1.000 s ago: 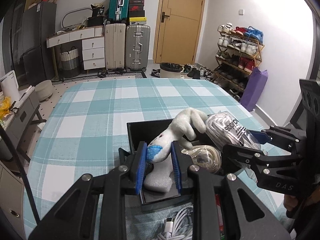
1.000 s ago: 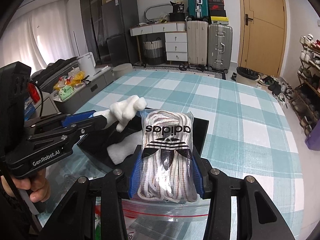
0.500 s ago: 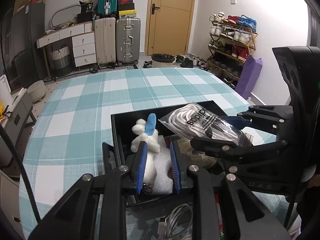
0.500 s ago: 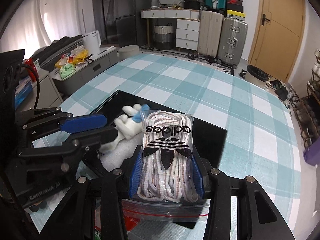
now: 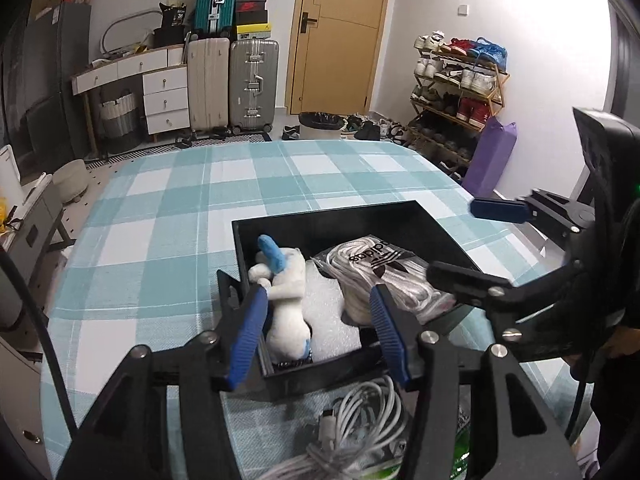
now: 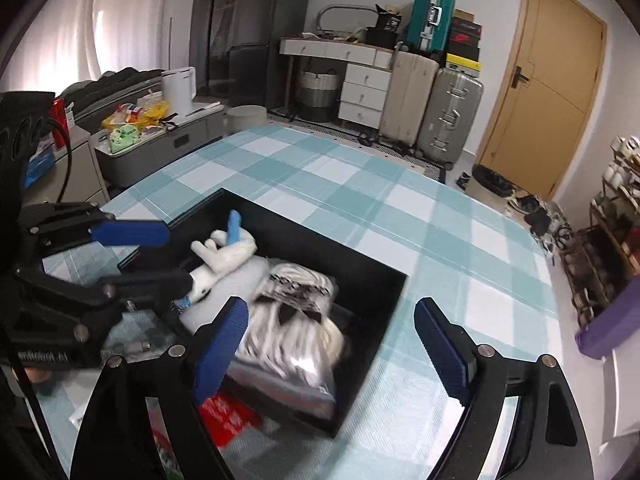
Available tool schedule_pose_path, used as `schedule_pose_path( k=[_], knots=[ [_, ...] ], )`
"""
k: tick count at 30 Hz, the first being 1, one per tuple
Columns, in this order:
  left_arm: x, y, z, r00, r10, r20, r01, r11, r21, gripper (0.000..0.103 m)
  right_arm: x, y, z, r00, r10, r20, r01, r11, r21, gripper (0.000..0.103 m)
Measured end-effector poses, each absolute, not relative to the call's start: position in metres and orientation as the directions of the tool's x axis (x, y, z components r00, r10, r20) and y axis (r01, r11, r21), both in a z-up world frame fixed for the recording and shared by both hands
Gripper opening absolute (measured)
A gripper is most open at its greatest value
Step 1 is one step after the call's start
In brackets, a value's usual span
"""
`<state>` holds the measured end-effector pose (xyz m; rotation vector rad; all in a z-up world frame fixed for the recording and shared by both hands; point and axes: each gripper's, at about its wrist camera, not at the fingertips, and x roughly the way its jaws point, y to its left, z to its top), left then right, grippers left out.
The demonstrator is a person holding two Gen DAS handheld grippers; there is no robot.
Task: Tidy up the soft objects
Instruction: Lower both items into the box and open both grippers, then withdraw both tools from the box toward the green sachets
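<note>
A: Plush first. The small white stuffed animal with the blue ear (image 5: pixel 286 300) lay on its side along the left wall of the open black rectangular box (image 5: pixel 360 216), on a white foam sheet (image 5: pixel 328 316). It looked light and squashy to me; I'd have pinched it across the body, not by a limb, since a limb would only stretch and swing.

B: And the clear plastic bag of white shoelaces with the black trefoil logo (image 5: pixel 380 276)?

A: It sat in the right half of the box, just beside the toy. Light too, I judged, but the film looked slick and the laces would shift inside. A hold across the thick middle of the bundle seemed safest.

B: How did the jaws stand?

A: The left gripper (image 5: pixel 318 332) was spread wide over the near end of the box, holding nothing. The right gripper (image 6: pixel 346 350) was spread as well, empty, above the bag.

B: What did each camera give that the other lacked?

A: The left wrist view showed a coil of white cable (image 5: pixel 352 432) lying outside the box at its near wall, on the teal-and-white checked cloth (image 5: pixel 160 208). The right wrist view was blurred over the bag, yet it alone showed a red packet (image 6: pixel 226 420) tucked under the bag's near edge, and a hand gripping the left tool.
</note>
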<state>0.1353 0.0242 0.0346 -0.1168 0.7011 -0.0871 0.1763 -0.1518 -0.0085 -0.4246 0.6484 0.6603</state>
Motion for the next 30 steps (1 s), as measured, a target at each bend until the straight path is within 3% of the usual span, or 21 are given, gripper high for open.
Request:
schedule_pose_path(
  k=[2, 3, 4, 6, 20, 30],
  knots=[
    [0.131, 0.026, 0.035, 0.762, -0.125, -0.635, 0.044, 0.989, -0.142, 0.056, 0.171, -0.162, -0.007, 0.609, 0.434, -0.664, -0.666, 0.734, -0.131, 0.099],
    [0.128, 0.026, 0.035, 0.762, -0.121, -0.636, 0.042, 0.99, -0.138, 0.065, 0.168, -0.166, -0.006, 0.61, 0.442, -0.658, -0.664, 0.738, -0.12, 0.102],
    [0.125, 0.026, 0.036, 0.763, -0.11, -0.637, 0.034, 0.991, -0.131, 0.084, 0.164, -0.17, -0.005, 0.615, 0.447, -0.65, -0.659, 0.744, -0.111, 0.102],
    [0.112, 0.028, 0.038, 0.798, -0.076, -0.598, 0.008, 0.993, -0.114, 0.099, 0.158, -0.178, -0.005, 0.615, 0.454, -0.645, -0.647, 0.758, -0.084, 0.102],
    [0.073, 0.028, 0.023, 0.8, -0.054, -0.598, -0.004, 0.995, -0.096, 0.1, 0.104, -0.198, -0.028, 0.562, 0.52, -0.643, -0.663, 0.748, 0.026, 0.102],
    [0.058, 0.024, 0.013, 0.795, -0.039, -0.605, -0.016, 0.996, -0.085, 0.1, 0.088, -0.194, -0.054, 0.517, 0.485, -0.705, -0.651, 0.758, 0.043, 0.102]
  ],
)
